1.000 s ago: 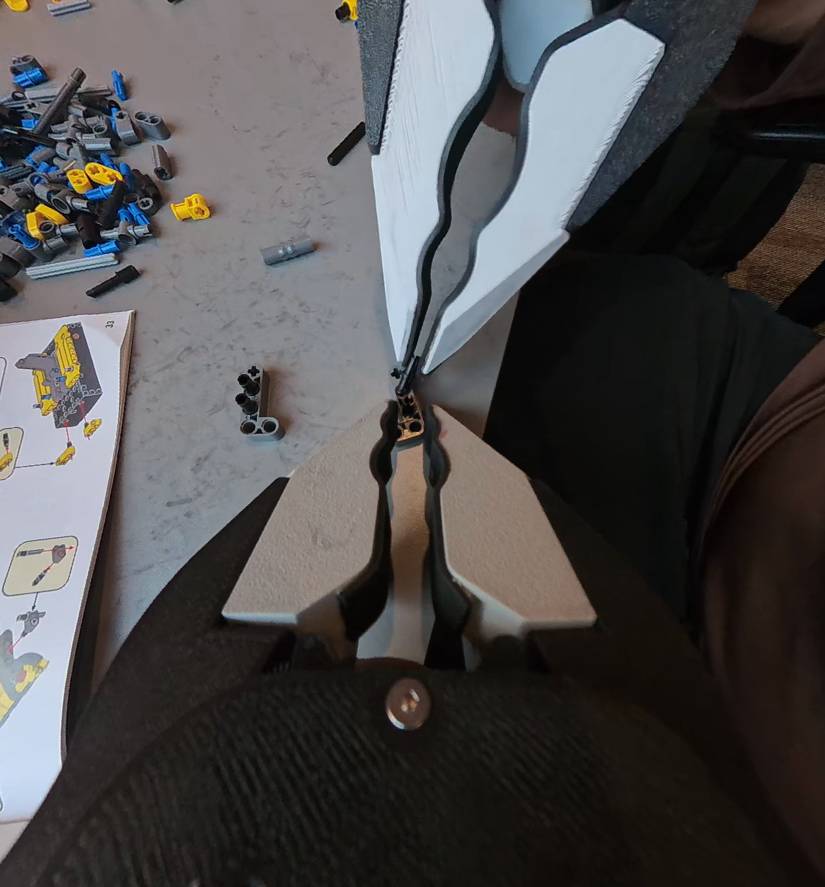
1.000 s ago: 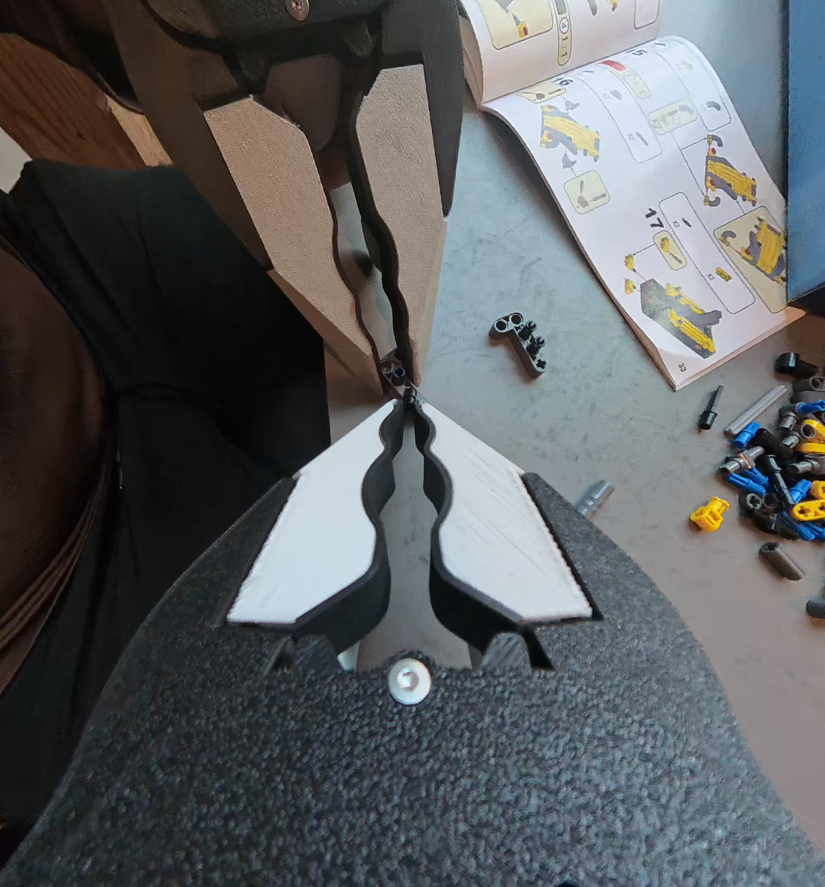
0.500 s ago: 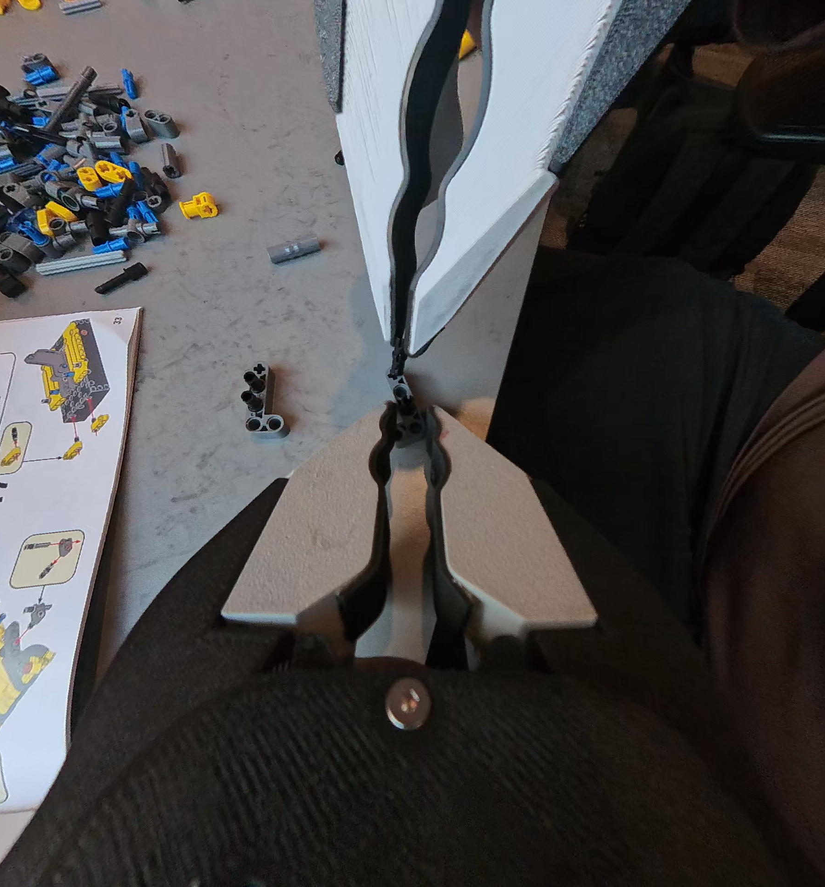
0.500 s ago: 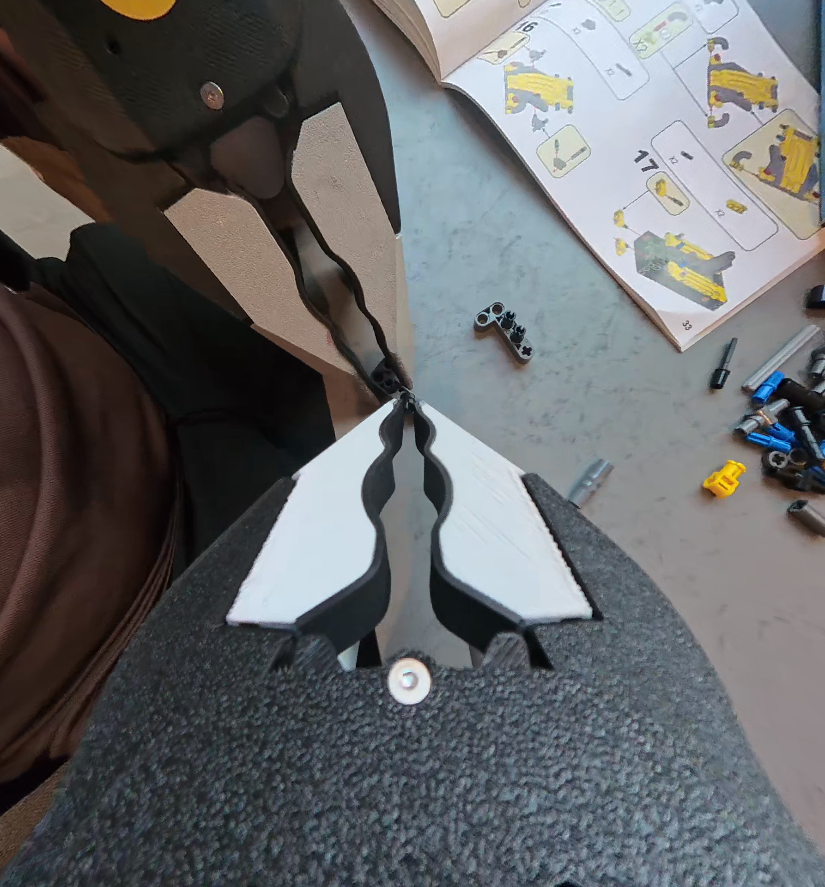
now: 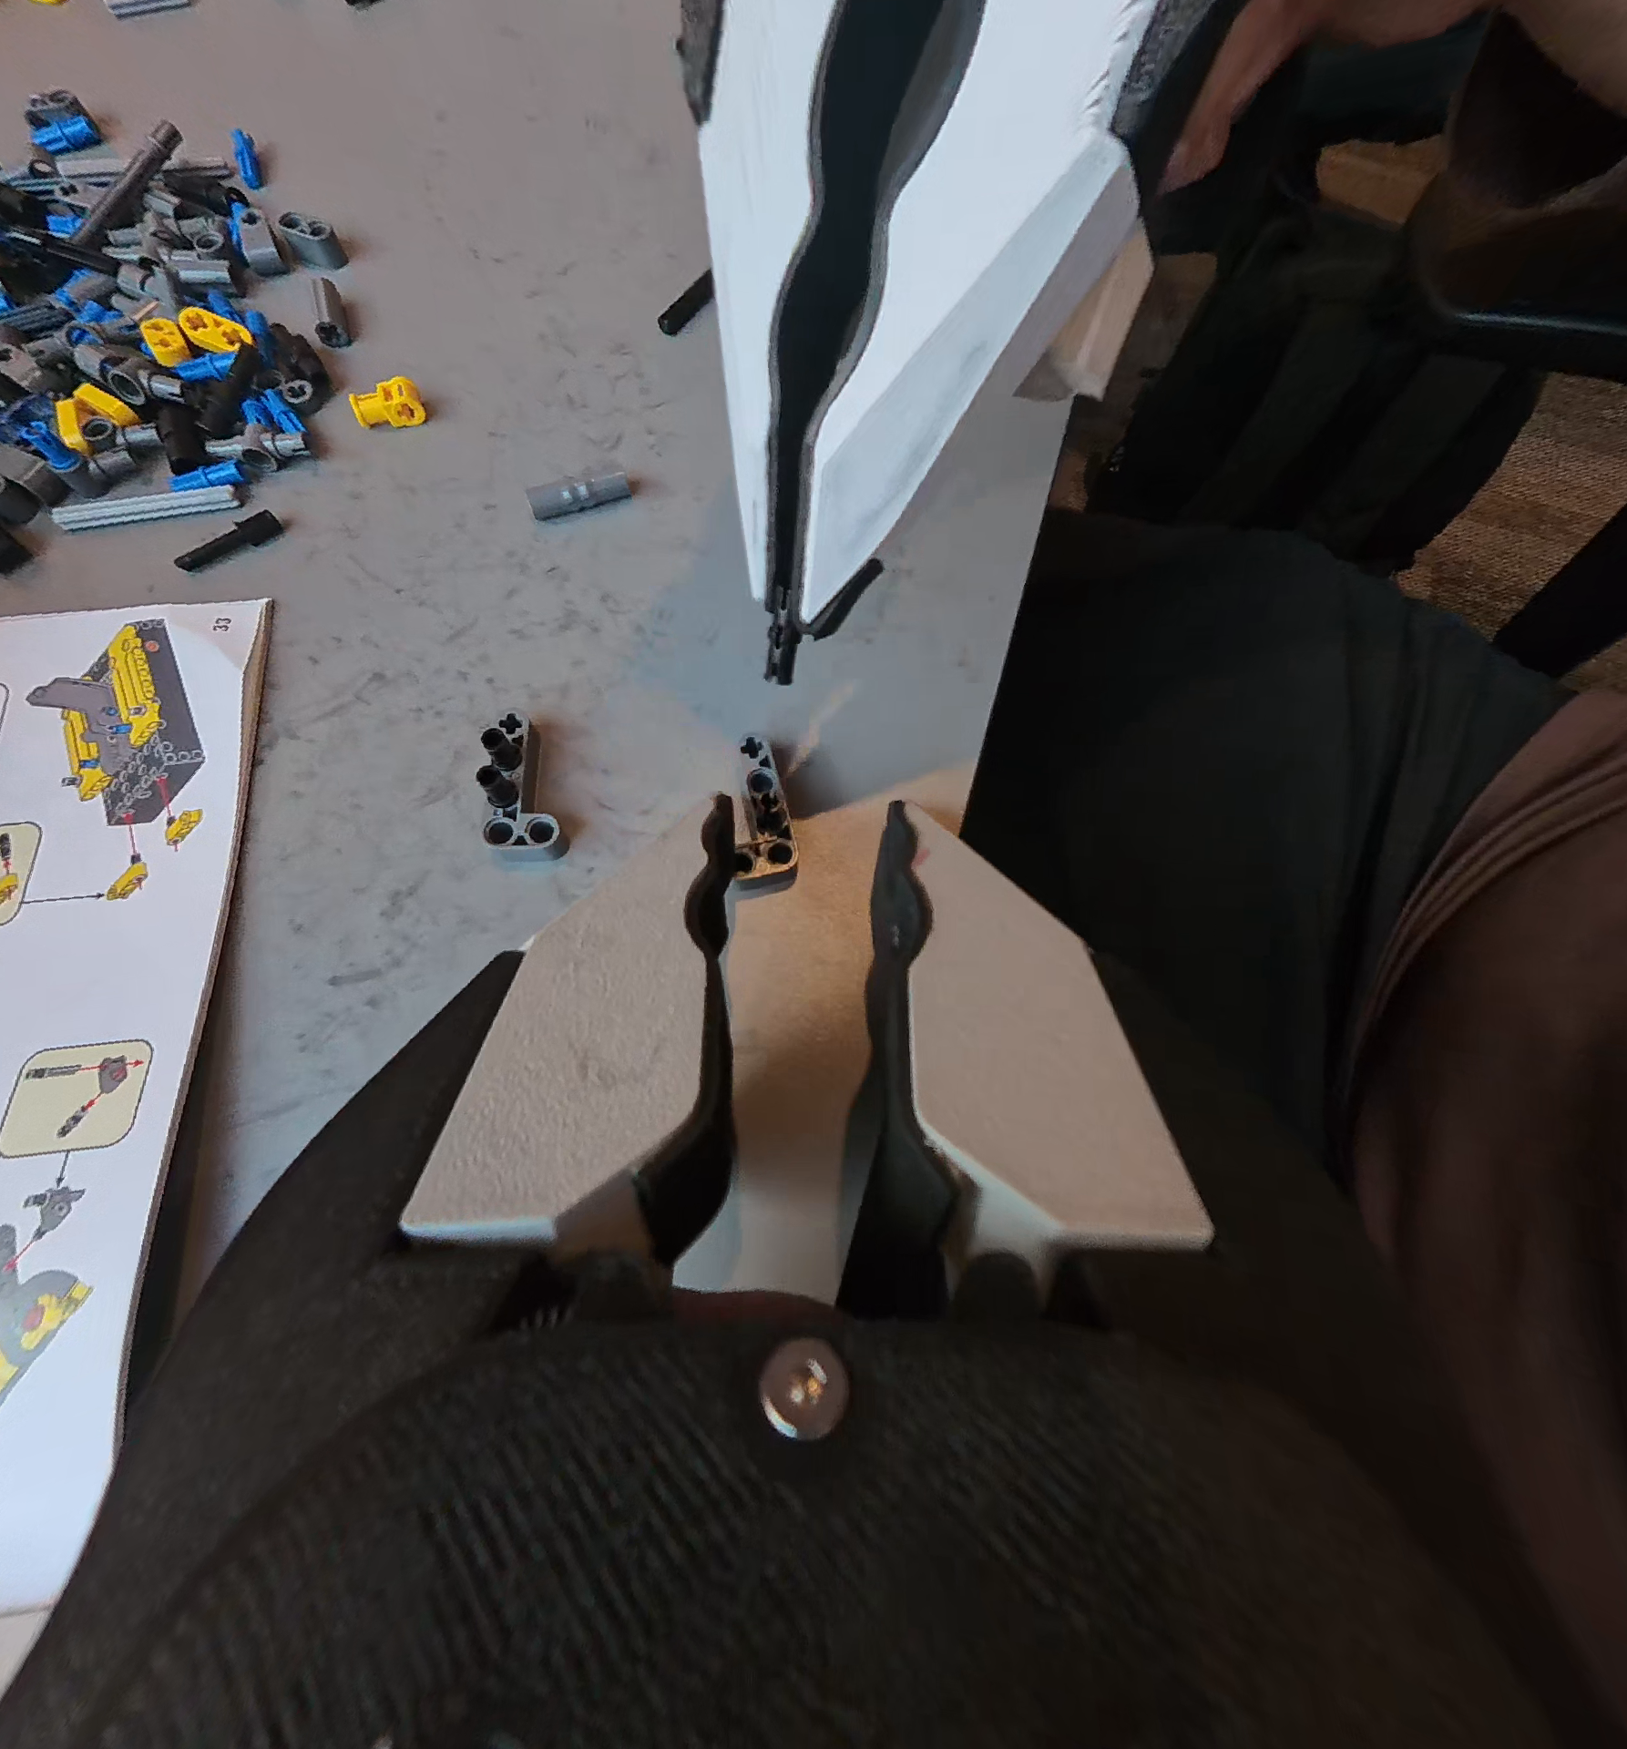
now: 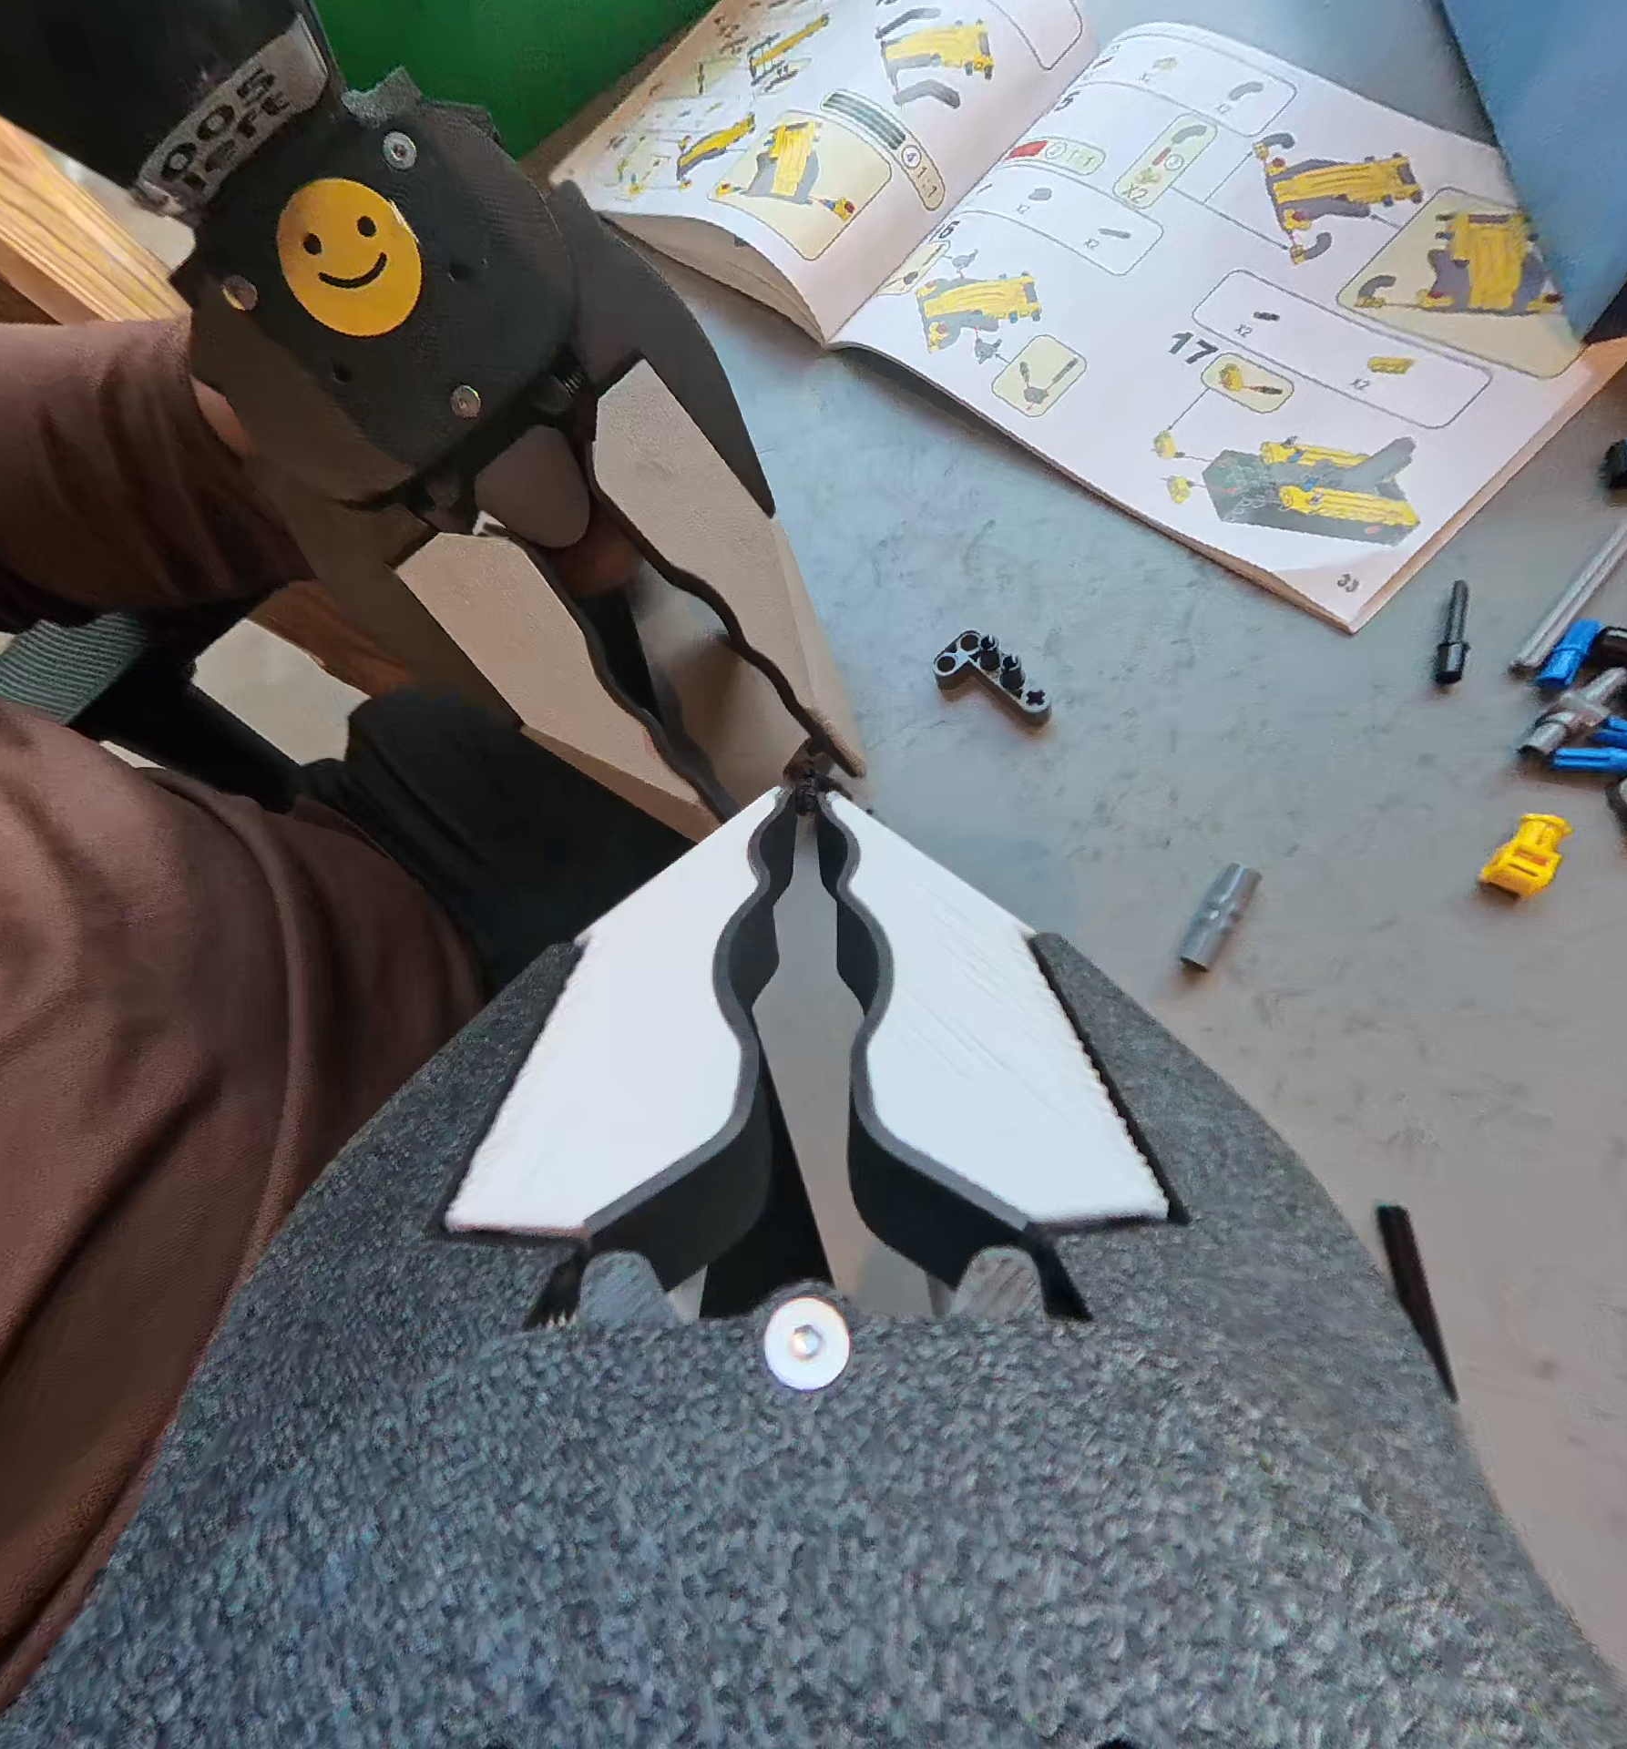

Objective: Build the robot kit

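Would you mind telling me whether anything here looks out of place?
Yes: a grey L-shaped beam sits ungripped between the fingers of the open left gripper, right by the table edge, where it looks precarious. Whether it rests on the table is unclear. Nothing looks damaged.

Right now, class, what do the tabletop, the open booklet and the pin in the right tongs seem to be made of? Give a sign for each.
Tabletop: probably laminate or a stone-look composite; matte grey, mottled and scuffed.
Booklet: paper, slightly glossy; thin printed pages curving at the fold.
Black pin in the right tongs: likely moulded plastic; smooth with a faint sheen.
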The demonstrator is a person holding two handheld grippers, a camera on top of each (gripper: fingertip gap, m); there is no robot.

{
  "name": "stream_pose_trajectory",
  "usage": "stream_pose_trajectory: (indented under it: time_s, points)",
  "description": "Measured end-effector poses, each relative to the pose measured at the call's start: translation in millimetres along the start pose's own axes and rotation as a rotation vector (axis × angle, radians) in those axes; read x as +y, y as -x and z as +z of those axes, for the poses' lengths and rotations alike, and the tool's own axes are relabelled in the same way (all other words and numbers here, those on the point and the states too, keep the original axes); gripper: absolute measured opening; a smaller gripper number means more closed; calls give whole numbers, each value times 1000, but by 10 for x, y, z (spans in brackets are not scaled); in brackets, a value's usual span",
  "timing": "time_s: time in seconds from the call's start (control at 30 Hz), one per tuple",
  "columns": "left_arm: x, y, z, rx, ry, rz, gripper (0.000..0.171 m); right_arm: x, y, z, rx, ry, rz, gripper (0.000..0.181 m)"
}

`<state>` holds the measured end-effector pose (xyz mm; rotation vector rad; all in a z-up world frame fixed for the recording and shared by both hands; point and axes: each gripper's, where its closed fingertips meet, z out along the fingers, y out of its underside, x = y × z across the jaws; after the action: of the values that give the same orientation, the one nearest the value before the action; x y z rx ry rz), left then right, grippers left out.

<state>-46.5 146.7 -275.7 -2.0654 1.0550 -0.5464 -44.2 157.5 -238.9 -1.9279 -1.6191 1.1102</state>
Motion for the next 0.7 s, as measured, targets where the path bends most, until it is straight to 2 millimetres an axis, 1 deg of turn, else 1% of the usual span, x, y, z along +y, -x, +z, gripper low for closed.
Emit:
stream_pose_trajectory:
  time_s: [0.1,0.2,0.33,0.43,0.57,0.63,0.7]
  points:
    - [-48,13,-42,13,-39,-29,26,47,-20,15,-29,-5,57,3]
    - [-124,37,-104,-2,-99,-38,17,1,8,5,-84,-46,121,3]
    - [-220,9,-118,-38,-142,-1,16,-6,64,37,-129,-55,141,3]
    - [-247,-34,-106,-36,-158,20,3,-29,119,62,-156,-64,143,3]
    - [-262,-19,-138,-48,-178,28,1,-81,136,53,-149,-87,115,3]
    - [-318,-8,-179,-51,-222,10,1,-154,153,18,-143,-136,59,3]
    - [-390,-12,-227,-24,-276,-46,1,-235,174,-25,-123,-195,-24,4]
